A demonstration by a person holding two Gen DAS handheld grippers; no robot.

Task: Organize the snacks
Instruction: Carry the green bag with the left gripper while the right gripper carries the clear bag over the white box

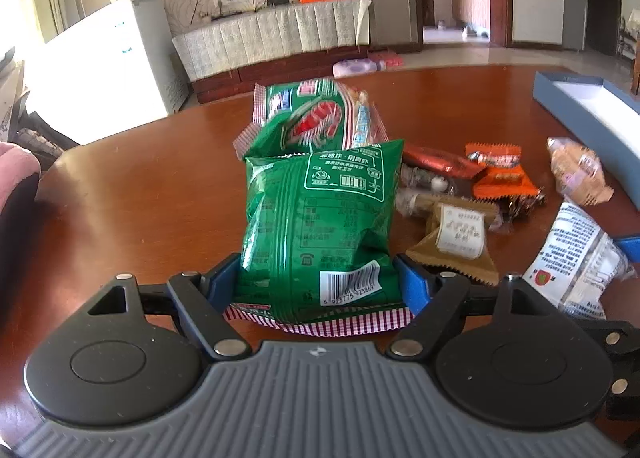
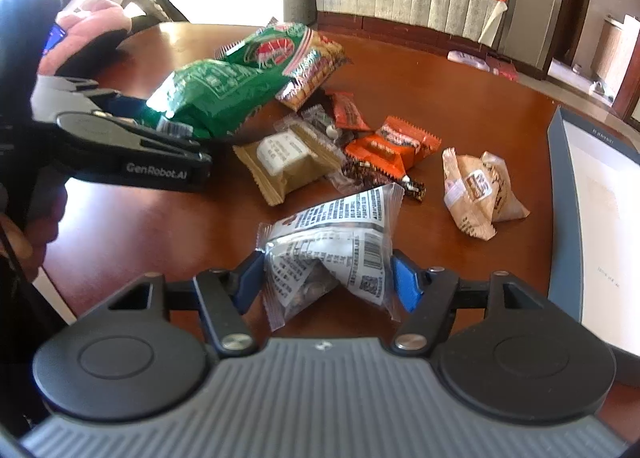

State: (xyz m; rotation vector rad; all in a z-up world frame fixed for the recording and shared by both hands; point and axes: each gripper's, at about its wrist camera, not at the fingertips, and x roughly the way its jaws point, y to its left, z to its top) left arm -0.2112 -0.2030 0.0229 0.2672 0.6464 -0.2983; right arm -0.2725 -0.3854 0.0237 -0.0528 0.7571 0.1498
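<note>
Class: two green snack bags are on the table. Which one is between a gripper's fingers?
The green bag showing its barcode, between the left gripper; the shrimp-pictured green bag lies behind it.

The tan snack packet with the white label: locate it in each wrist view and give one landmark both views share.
Left wrist view: the tan snack packet lies right of centre, just right of the green chip bag in the left tongs.
Right wrist view: the packet lies at centre left, beyond the white printed packet.
Shared landmark: the orange wrapped snack, just beyond it.
</note>
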